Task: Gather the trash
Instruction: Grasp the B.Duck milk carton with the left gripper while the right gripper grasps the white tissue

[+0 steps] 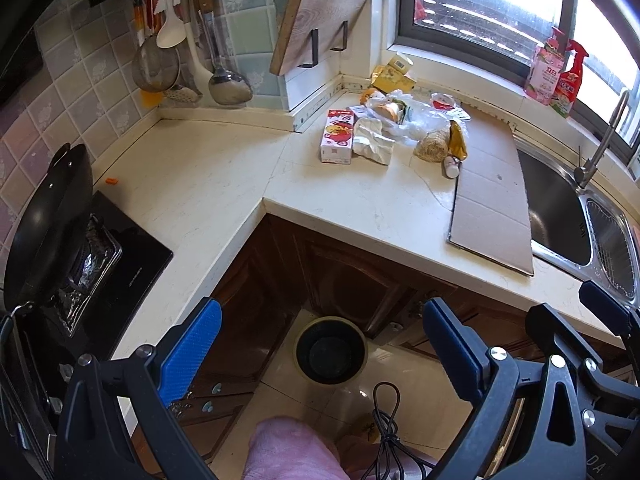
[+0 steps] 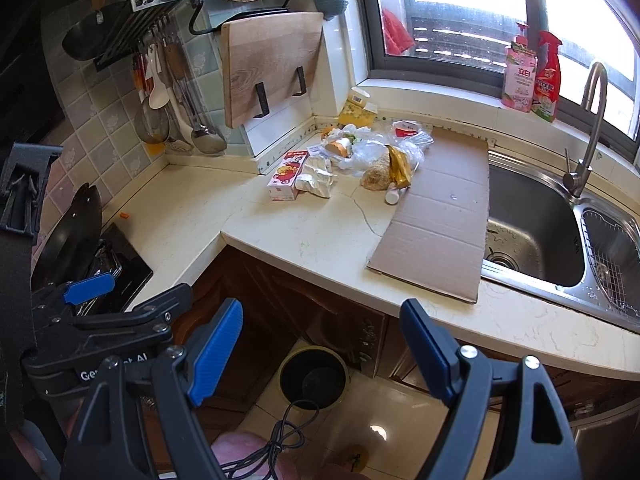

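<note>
Both my grippers hang over the floor with jaws spread wide and empty, the left gripper (image 1: pixel 320 344) and the right gripper (image 2: pixel 320 340) each above the dark bin (image 2: pixel 313 376). Farther away, on the counter (image 2: pixel 320 240), lies the trash pile (image 2: pixel 360 156) in the corner under the window, beside a flat cardboard sheet (image 2: pixel 440 216) next to the sink (image 2: pixel 532 224).

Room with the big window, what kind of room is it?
A home kitchen, most likely: a steel sink with a tap, a black wok on the stove, and ladles hanging on the tiled wall.
</note>
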Tool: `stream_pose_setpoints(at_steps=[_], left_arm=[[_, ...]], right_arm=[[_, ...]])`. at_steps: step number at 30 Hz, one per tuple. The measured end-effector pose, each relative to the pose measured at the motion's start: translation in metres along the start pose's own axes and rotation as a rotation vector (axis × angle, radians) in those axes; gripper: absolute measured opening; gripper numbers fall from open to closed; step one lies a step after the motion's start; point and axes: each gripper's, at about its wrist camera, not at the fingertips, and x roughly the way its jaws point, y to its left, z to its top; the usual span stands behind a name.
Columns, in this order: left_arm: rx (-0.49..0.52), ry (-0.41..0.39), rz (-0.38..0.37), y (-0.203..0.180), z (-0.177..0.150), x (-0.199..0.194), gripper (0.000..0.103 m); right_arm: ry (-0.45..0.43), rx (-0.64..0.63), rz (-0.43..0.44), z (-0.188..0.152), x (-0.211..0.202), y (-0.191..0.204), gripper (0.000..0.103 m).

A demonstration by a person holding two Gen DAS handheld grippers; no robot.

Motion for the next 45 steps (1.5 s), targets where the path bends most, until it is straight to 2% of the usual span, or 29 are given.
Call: stream_pose_setpoints(at_steps=[3, 8, 11, 13, 16, 21, 26, 29, 33, 38, 39, 40, 41, 42, 45], left_arm=[[-0.012, 0.037, -0.013, 0.007, 0.000, 0.006, 0.100], [-0.014, 0.032, -0.027, 0.020, 0.006, 0.016, 0.099], [-0.020, 0.053, -0.063, 0.030, 0.015, 0.030, 0.099], [-0.011, 0.059, -0.058, 0.039, 0.029, 0.045, 0.099], [0.005, 0.050, -0.049, 0.048, 0.051, 0.066, 0.099], [0.020, 0.065, -0.096, 0.058, 0.110, 0.126, 0.099], [0.031, 0.101, -0.151, 0.059, 0.169, 0.203, 0.099], [0.025, 0.138, -0.210, 0.062, 0.200, 0.248, 0.099], [0.011, 0.147, -0.276, 0.062, 0.223, 0.289, 0.099], [0.015, 0.185, -0.319, 0.050, 0.235, 0.328, 0.099], [0.012, 0.188, -0.325, 0.048, 0.236, 0.332, 0.099], [0.010, 0.191, -0.328, 0.047, 0.236, 0.334, 0.099], [0.007, 0.191, -0.327, 0.045, 0.236, 0.336, 0.099], [0.007, 0.190, -0.324, 0.044, 0.236, 0.336, 0.099], [0.026, 0.184, -0.317, 0.038, 0.232, 0.334, 0.099]], right_arm=[[0.023, -0.005, 0.018, 0.001, 0.006, 0.004, 0.082], [0.024, -0.029, 0.012, 0.007, 0.017, 0.017, 0.082], [0.053, -0.048, 0.006, 0.013, 0.031, 0.027, 0.080], [0.063, -0.054, 0.001, 0.019, 0.039, 0.031, 0.074], [0.082, -0.024, 0.004, 0.032, 0.057, 0.032, 0.070], [0.141, 0.088, 0.039, 0.069, 0.117, 0.022, 0.068], [0.189, 0.201, -0.001, 0.119, 0.204, 0.004, 0.068], [0.200, 0.281, -0.013, 0.140, 0.253, -0.012, 0.065], [0.185, 0.377, -0.037, 0.156, 0.297, -0.033, 0.060], [0.185, 0.455, -0.005, 0.164, 0.336, -0.050, 0.057], [0.194, 0.459, 0.007, 0.164, 0.342, -0.051, 0.054], [0.205, 0.460, 0.032, 0.163, 0.348, -0.051, 0.040], [0.197, 0.463, 0.085, 0.161, 0.350, -0.050, 0.033], [0.183, 0.460, 0.101, 0.162, 0.348, -0.050, 0.026], [0.160, 0.418, 0.079, 0.158, 0.334, -0.045, 0.023]])
